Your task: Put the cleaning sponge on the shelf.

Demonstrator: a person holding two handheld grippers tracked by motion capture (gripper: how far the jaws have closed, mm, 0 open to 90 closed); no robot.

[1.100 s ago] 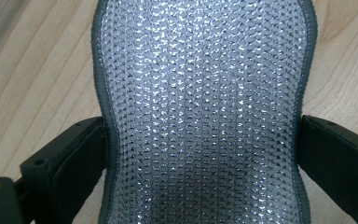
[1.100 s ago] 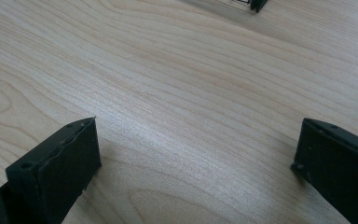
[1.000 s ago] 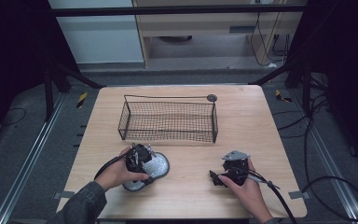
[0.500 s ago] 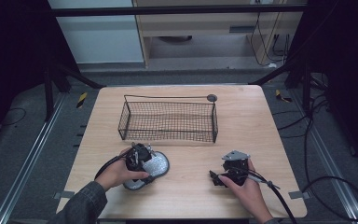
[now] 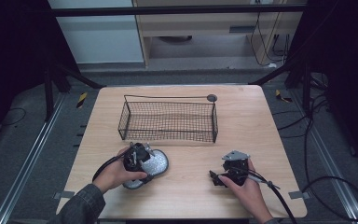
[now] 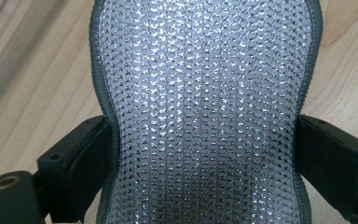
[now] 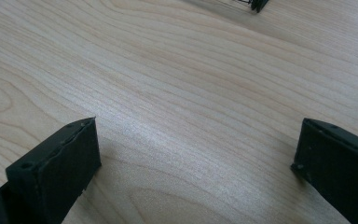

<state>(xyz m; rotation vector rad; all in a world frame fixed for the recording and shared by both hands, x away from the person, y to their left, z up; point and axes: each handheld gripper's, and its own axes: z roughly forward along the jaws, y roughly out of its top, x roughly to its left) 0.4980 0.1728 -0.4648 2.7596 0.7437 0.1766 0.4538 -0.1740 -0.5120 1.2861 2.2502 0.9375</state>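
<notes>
Silver mesh pad (image 5: 151, 163), grey-edged and waisted, flat on the tabletop (image 5: 261, 121) at lower left of the high view, just in front of the wire basket (image 5: 168, 119). Long axis runs away from the left gripper (image 5: 137, 156), up the middle of the left gripper view (image 6: 205, 112); its jaws stand one at each side of the narrow waist, at or close against the edges, grip not certain. Basket lies just beyond, toward frame top. Right gripper (image 5: 230, 172), lower right, well apart from the pad: jaws wide apart over bare wood, holding nothing.
</notes>
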